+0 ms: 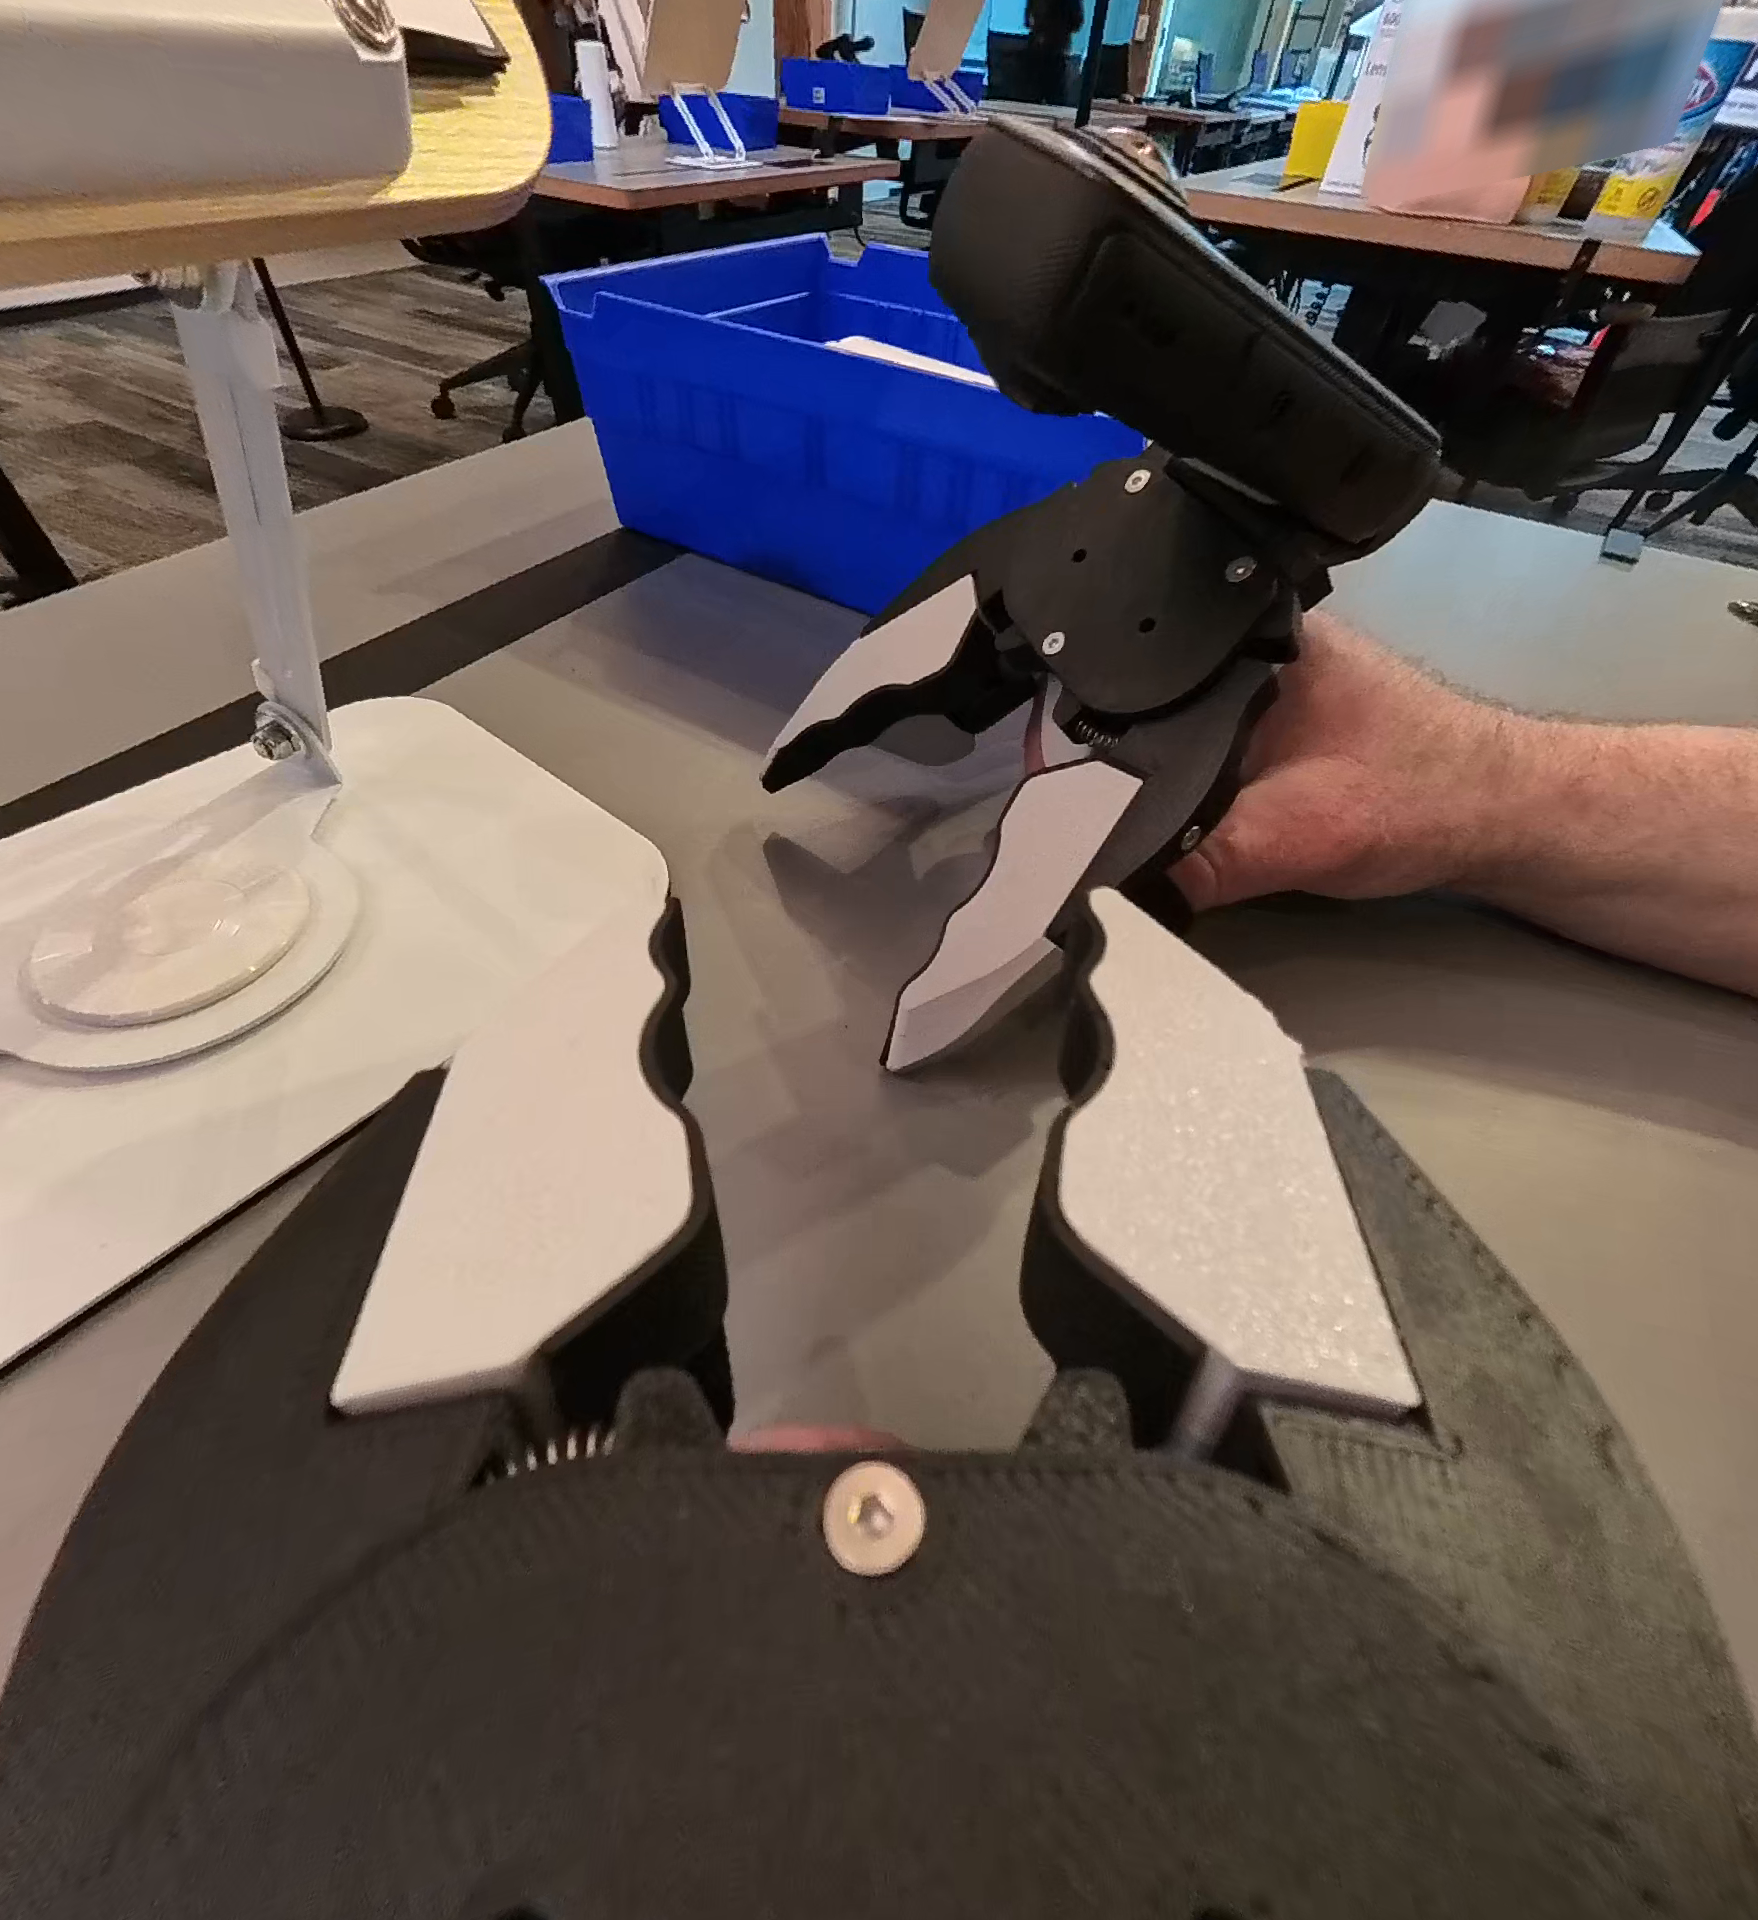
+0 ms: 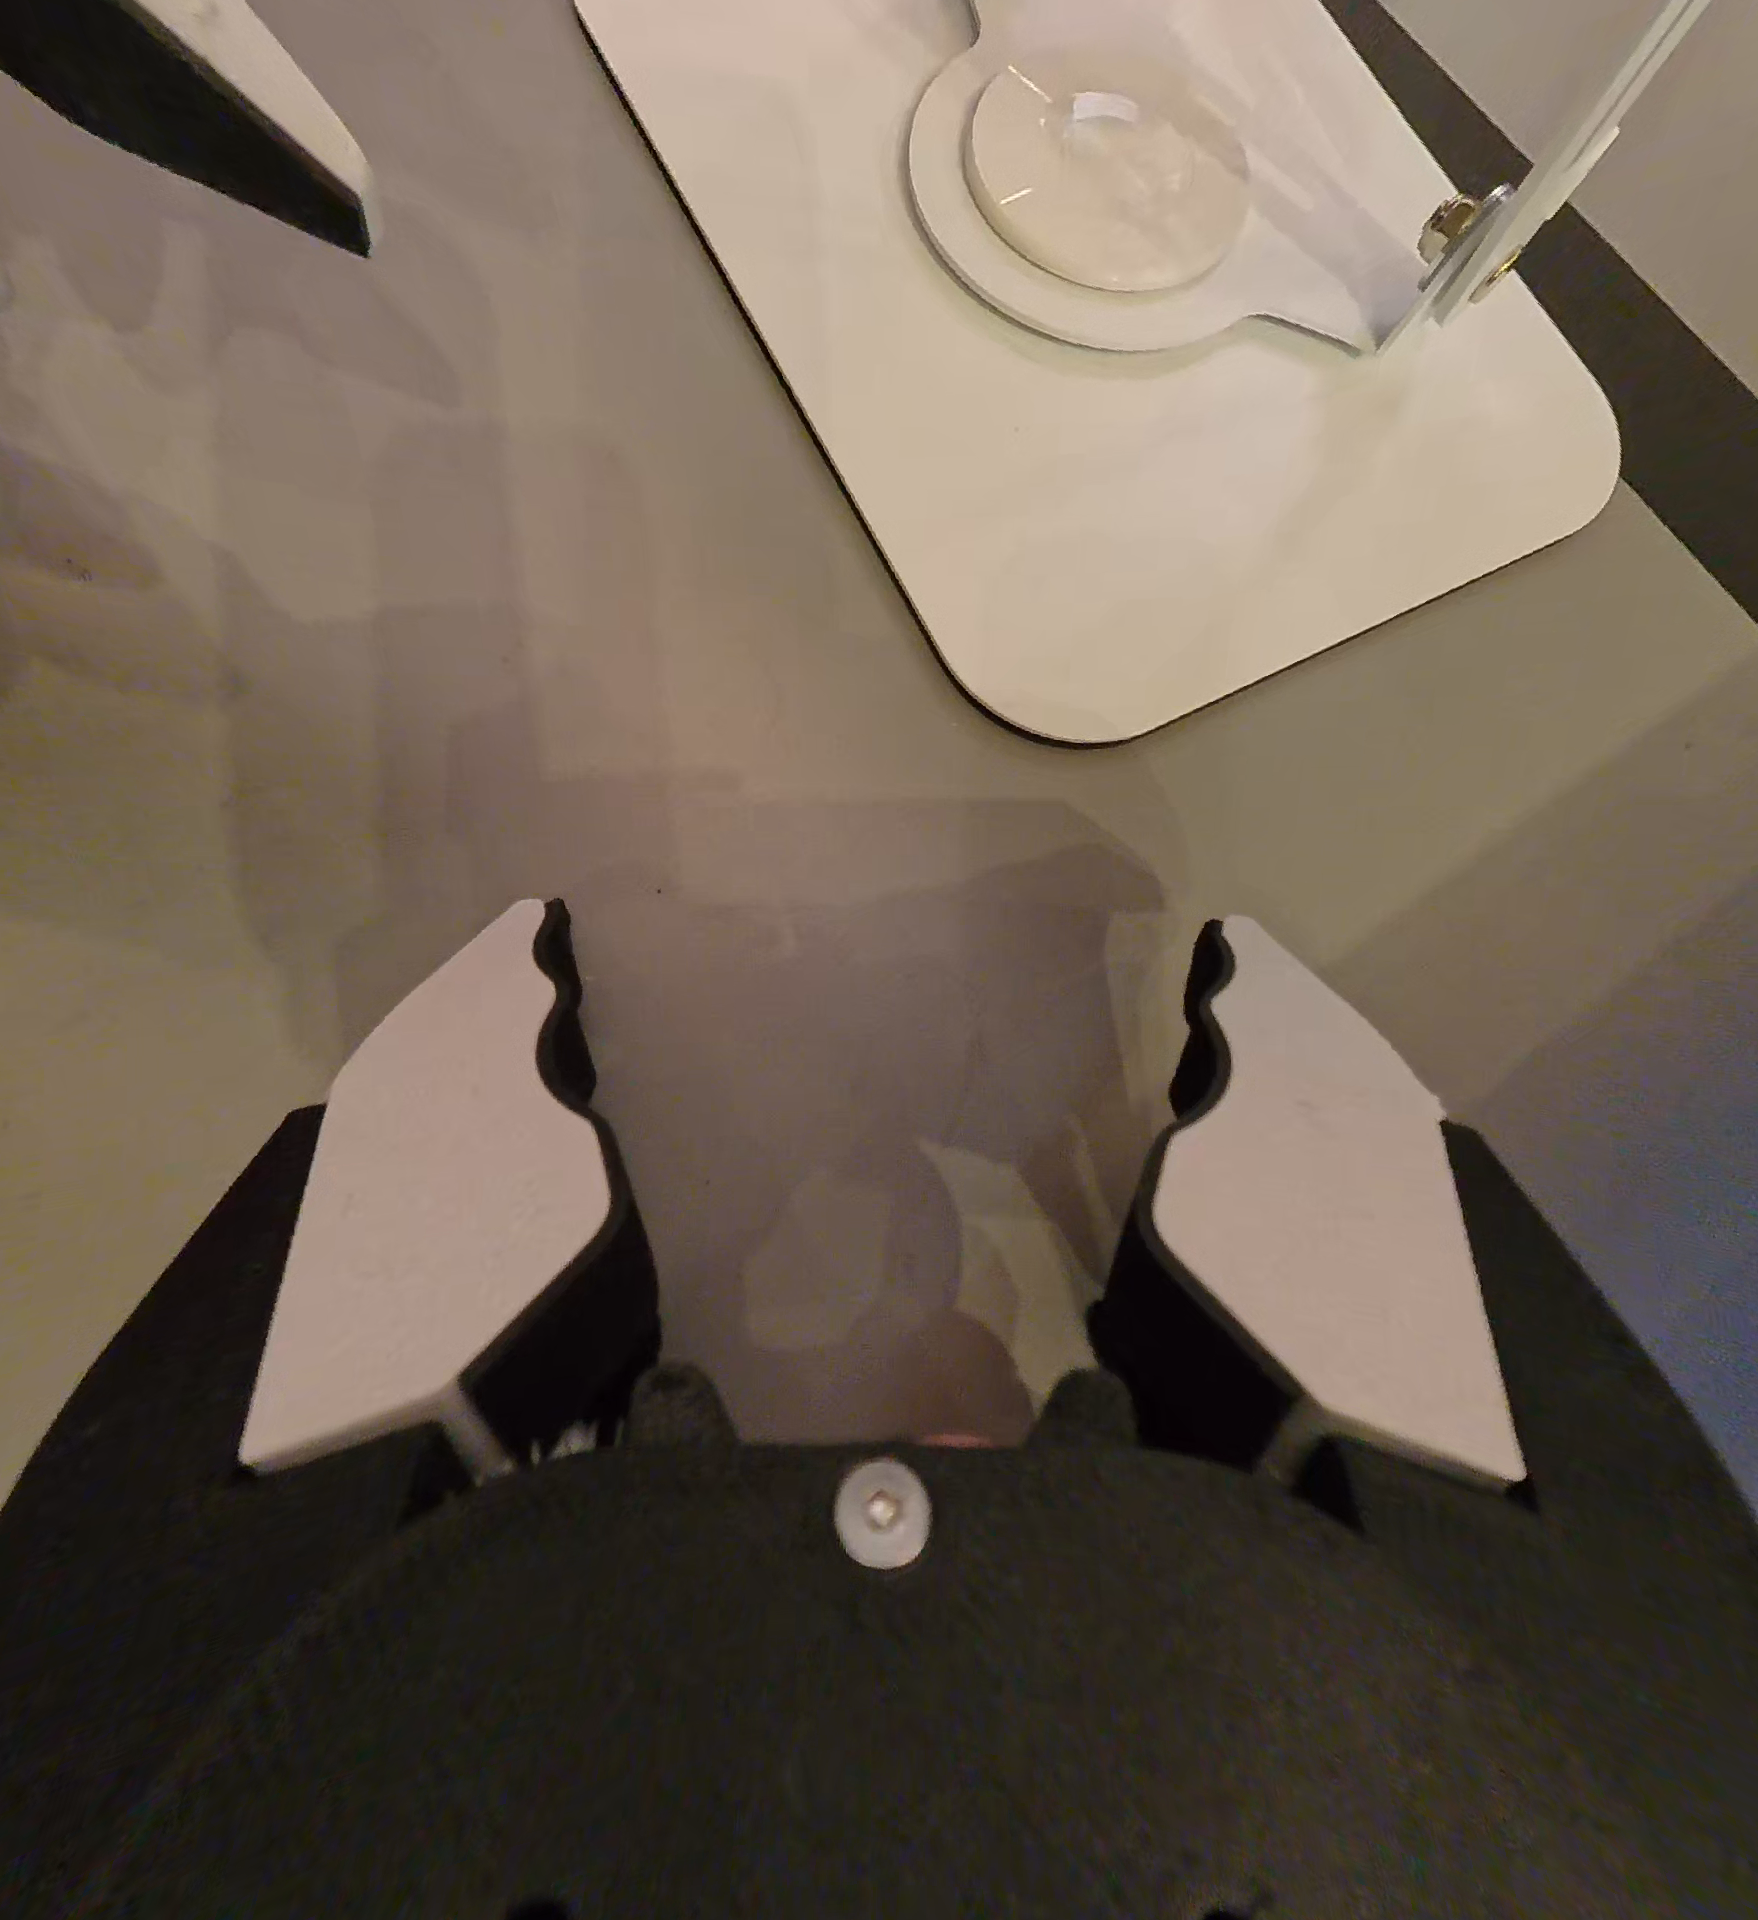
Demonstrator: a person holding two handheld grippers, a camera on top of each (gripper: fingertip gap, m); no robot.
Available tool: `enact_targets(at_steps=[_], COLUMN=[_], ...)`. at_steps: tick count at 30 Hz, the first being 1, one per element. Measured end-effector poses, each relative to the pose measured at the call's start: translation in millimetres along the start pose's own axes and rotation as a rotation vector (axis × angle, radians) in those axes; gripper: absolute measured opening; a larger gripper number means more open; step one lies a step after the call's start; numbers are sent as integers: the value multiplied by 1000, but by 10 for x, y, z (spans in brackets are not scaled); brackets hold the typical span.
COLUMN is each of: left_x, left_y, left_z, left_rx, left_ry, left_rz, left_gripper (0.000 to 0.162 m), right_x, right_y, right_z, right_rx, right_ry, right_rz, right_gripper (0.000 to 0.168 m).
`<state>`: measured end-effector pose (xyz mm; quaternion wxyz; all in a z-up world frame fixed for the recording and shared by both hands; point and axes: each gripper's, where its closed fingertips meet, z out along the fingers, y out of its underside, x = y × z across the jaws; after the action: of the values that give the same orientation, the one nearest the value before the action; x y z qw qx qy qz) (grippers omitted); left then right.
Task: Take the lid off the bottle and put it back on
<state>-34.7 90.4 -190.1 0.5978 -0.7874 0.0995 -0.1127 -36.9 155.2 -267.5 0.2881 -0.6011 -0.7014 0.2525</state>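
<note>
No bottle or lid shows in either view. My left gripper is open and empty, low over the grey table. My right gripper is held by a hand and points down at the table just ahead of the left one, its lower fingertip almost touching the surface. In the right wrist view my right gripper is open and empty over bare table. One finger of the left gripper shows at the top left there.
A white stand with a flat base plate and slanted post sits at the left; it also shows in the right wrist view. A blue bin stands at the table's far edge. Office tables and chairs lie beyond.
</note>
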Motion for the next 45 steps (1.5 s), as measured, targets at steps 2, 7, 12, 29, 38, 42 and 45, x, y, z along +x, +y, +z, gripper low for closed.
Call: enact_targets(at_steps=[2,7,12,29,38,42,45], left_x=[6,9,7,-2008,-2756,-2938,-2992], left_y=[1,-1,-19,-235,480,793,883], left_z=[0,-4,-23,-3261,-3823,-3588,-3478], left_rx=[0,0,16,162,-13,-133,-142], left_ry=[2,5,-3,-1005,-1087,-1026,-988], left_rz=[2,-1,10,-35,-265,-353,-391], left_gripper=[69,70,72,80,86,77,59], right_x=[0,1,6,1292,2134,2208,2222], right_y=[0,2,1,114,1572,1717,1796], right_z=[0,0,-2,-2517,-2522,-2285,-2172], right_rx=[0,-1,0,348,225,238,199], right_ry=[-1,-2,1,602,563,435,387], right_rz=[0,1,-1,238,668,765,761], right_gripper=[110,110,110,103,102,74,42])
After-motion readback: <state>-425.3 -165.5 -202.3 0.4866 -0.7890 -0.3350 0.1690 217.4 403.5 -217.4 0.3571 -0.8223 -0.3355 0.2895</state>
